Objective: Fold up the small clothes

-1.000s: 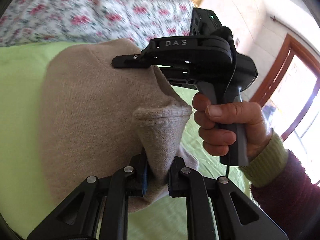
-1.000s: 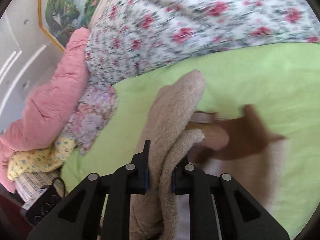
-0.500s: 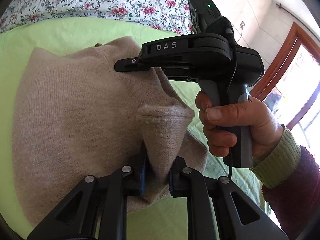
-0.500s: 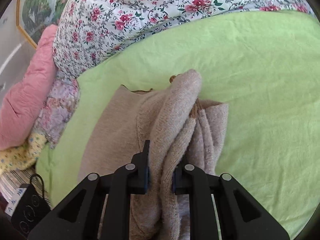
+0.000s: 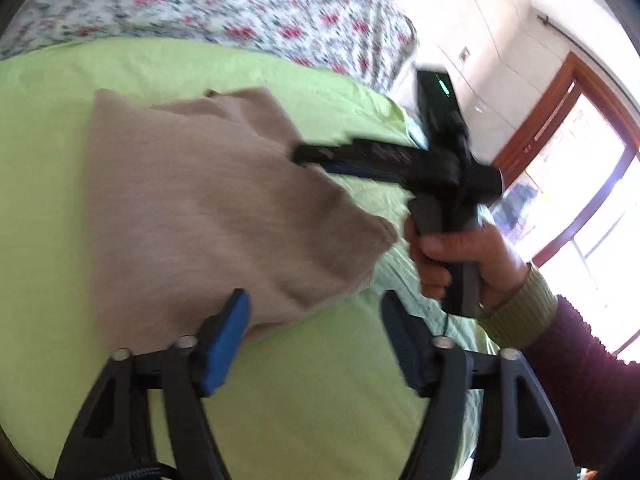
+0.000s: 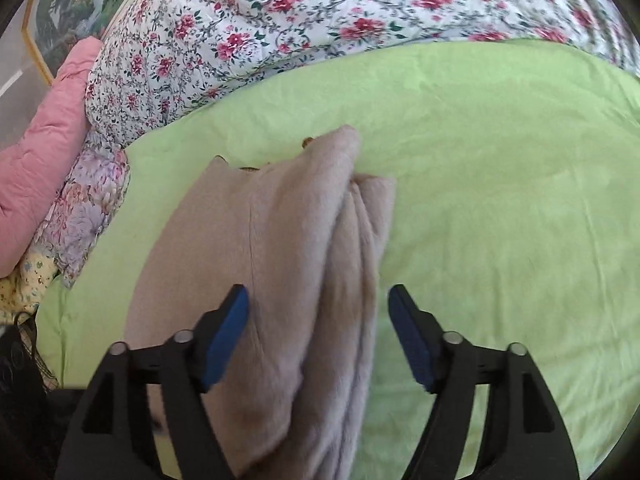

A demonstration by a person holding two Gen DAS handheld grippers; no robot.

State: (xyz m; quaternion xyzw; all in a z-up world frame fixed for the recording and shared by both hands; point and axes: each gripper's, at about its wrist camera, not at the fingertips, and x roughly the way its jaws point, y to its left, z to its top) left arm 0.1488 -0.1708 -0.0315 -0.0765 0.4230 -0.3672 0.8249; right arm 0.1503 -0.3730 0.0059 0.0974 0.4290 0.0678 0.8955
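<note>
Your left gripper (image 5: 316, 336) has just let go: its jaws have been opening and now stand wide, with only a corner of the beige sweater (image 5: 208, 216) by the left pad. Your right gripper (image 6: 318, 334) has just opened too. The sweater's folded edge lies between its jaws, but the pads are not pressing it. Half a second ago both pinched the knit. So this fold looks laid down. The sweater rests on the green sheet (image 6: 500, 200), ahead of both jaws. The flowered blanket (image 6: 320, 12) lies further off. No boxes or baskets show.
</note>
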